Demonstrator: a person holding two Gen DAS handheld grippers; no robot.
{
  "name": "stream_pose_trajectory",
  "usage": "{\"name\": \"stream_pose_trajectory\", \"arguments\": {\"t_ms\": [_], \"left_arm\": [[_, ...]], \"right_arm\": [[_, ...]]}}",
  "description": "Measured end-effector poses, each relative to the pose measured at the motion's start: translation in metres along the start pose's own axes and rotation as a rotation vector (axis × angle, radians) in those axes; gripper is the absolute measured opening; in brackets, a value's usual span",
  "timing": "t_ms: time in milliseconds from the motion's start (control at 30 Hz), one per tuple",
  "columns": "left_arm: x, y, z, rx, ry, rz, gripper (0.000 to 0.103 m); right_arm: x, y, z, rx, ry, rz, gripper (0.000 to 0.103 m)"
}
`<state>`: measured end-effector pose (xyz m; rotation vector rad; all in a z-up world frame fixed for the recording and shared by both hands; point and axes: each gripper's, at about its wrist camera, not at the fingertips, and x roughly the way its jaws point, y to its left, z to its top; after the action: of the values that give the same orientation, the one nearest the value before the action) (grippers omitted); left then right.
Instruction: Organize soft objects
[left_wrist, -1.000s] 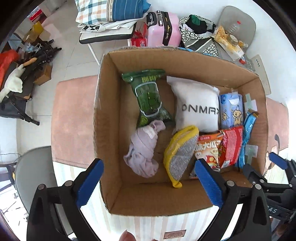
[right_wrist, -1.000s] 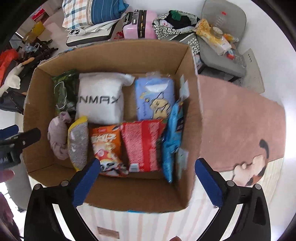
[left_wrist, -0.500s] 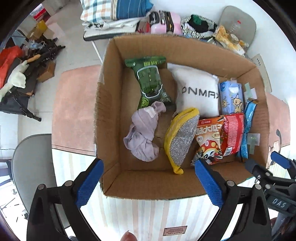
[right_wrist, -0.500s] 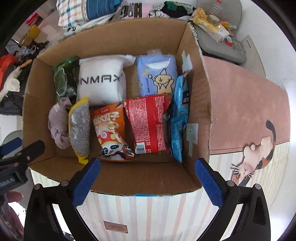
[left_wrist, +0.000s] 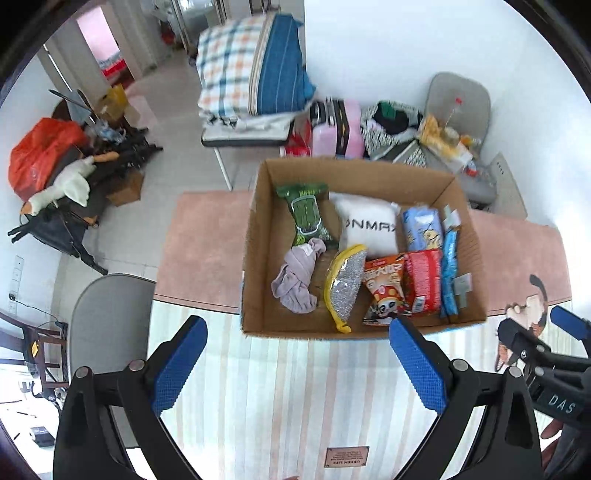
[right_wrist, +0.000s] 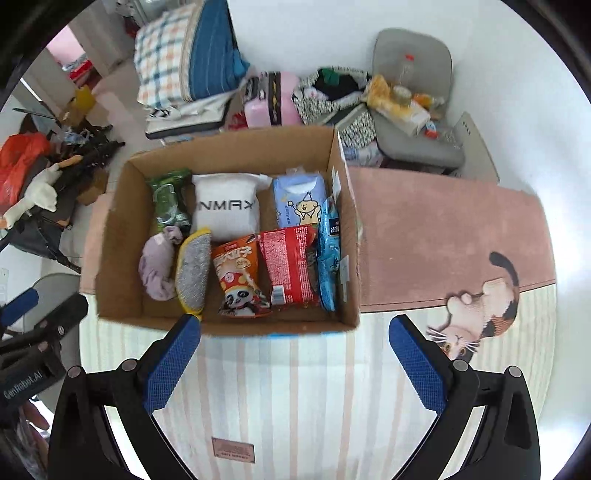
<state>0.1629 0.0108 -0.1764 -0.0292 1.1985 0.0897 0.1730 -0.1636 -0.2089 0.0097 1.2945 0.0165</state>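
An open cardboard box (left_wrist: 258, 258) (right_wrist: 114, 240) stands on the table and holds soft items in rows: a green packet (left_wrist: 306, 218) (right_wrist: 168, 201), a white pouch (left_wrist: 367, 227) (right_wrist: 225, 206), a blue tissue pack (left_wrist: 423, 229) (right_wrist: 299, 201), a lilac cloth (left_wrist: 295, 284) (right_wrist: 157, 266), a yellow-edged scouring pad (left_wrist: 343, 286) (right_wrist: 192, 269), an orange snack bag (left_wrist: 386, 286) (right_wrist: 238, 280), a red snack bag (left_wrist: 424, 284) (right_wrist: 290, 266) and a blue packet (left_wrist: 450, 273) (right_wrist: 328, 258). My left gripper (left_wrist: 295, 365) and right gripper (right_wrist: 291, 365) are open and empty, held back from the box's near wall.
The table wears a pink and striped cloth with a cat print (right_wrist: 480, 314). Behind it stand a folded plaid quilt (left_wrist: 251, 70), a pink suitcase (left_wrist: 338, 129) and a grey chair (right_wrist: 413, 110) piled with things. Another grey chair (left_wrist: 107, 325) stands at the near left.
Both grippers have drawn back and up from the box, which now looks smaller and farther. More of the striped cloth and the room shows. The box contents have not moved.
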Motion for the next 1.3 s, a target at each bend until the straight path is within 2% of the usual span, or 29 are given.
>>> {"name": "stream_pose_trajectory", "arguments": {"t_ms": [333, 533, 733, 967, 1300], "left_arm": [[-0.096, -0.003, -0.038, 0.000, -0.126, -0.040, 0.101], [-0.137, -0.001, -0.060, -0.015, -0.145, -0.058, 0.101], [-0.173, 0.003, -0.084, -0.043, -0.185, -0.065, 0.101], [-0.199, 0.002, -0.100, -0.029, -0.199, -0.075, 0.101], [-0.221, 0.000, -0.115, -0.004, -0.246, -0.063, 0.101]], "right_arm": [[-0.103, -0.009, -0.062, -0.014, -0.136, 0.062, 0.103], [-0.167, -0.013, -0.091, -0.022, -0.236, 0.064, 0.103], [-0.216, -0.019, -0.114, -0.036, -0.298, 0.077, 0.103], [-0.255, -0.021, -0.142, -0.060, -0.339, 0.078, 0.103], [-0.286, -0.024, -0.170, -0.081, -0.369, 0.046, 0.103]]}}
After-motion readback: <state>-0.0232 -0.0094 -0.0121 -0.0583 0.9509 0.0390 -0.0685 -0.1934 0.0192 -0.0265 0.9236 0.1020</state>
